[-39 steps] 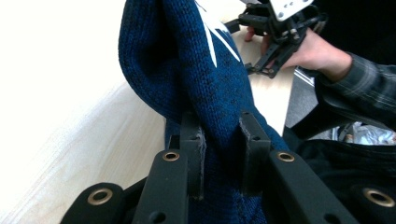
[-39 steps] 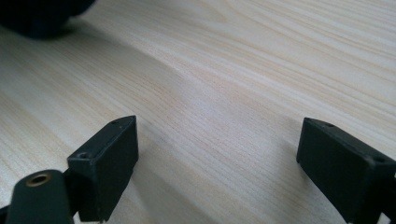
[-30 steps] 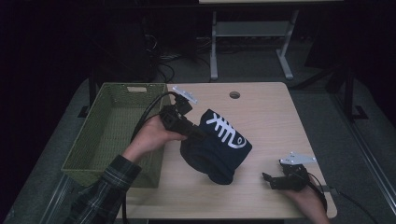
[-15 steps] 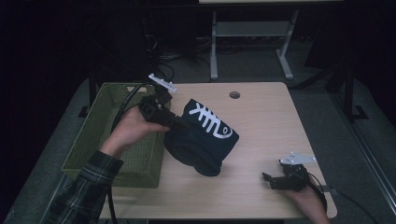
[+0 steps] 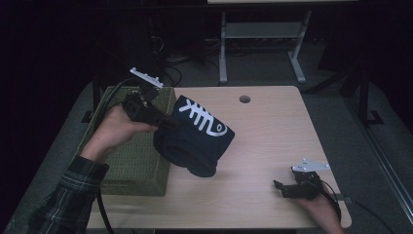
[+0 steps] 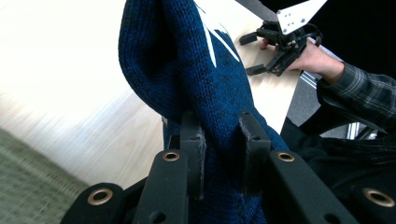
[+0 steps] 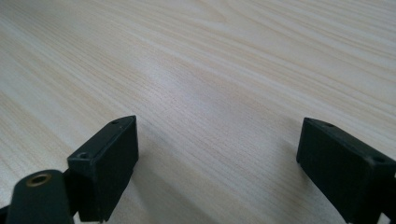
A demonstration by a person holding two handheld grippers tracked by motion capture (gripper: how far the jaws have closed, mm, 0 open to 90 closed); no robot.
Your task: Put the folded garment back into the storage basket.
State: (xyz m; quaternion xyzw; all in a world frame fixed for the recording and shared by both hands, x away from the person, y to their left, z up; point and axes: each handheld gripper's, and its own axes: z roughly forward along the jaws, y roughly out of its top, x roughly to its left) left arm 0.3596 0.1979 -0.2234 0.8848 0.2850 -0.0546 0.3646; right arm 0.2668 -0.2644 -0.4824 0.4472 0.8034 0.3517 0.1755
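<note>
Left gripper (image 5: 168,123) raised above table (image 5: 272,126), at the near right rim of basket (image 5: 122,168). Jaws clamped on a fold of blue knit hat (image 5: 197,141); in the left gripper view, cloth (image 6: 205,84) bunched tight between both pads (image 6: 192,144), the rest of the knit running away from the jaws toward the far hand. Hat off the tabletop, hanging from the gripper, its upper left edge over the basket's right rim, the bulk over the left part of the table. White fishbone print (image 5: 202,117) facing up and toward the camera. Lower edge of hat rounded, close above the wood; touching or not, cannot tell.

Left hand (image 5: 114,131) wrapped round the gripper body, plaid sleeve (image 5: 73,195) below it, cable trailing down past the basket's near corner. Grey plate (image 5: 143,77) tilted up above the gripper.

Basket olive green, woven, at the table's left edge.

Right gripper (image 5: 282,187) at the near right corner of the table, low on the wood, well apart from the hat. Jaws wide apart, nothing between them; right gripper view: bare wood grain (image 7: 224,79) between the two black pads (image 7: 109,158). Right hand (image 5: 316,207) behind it at the table edge.

Round cable hole (image 5: 244,99) near the far edge of the table.
</note>
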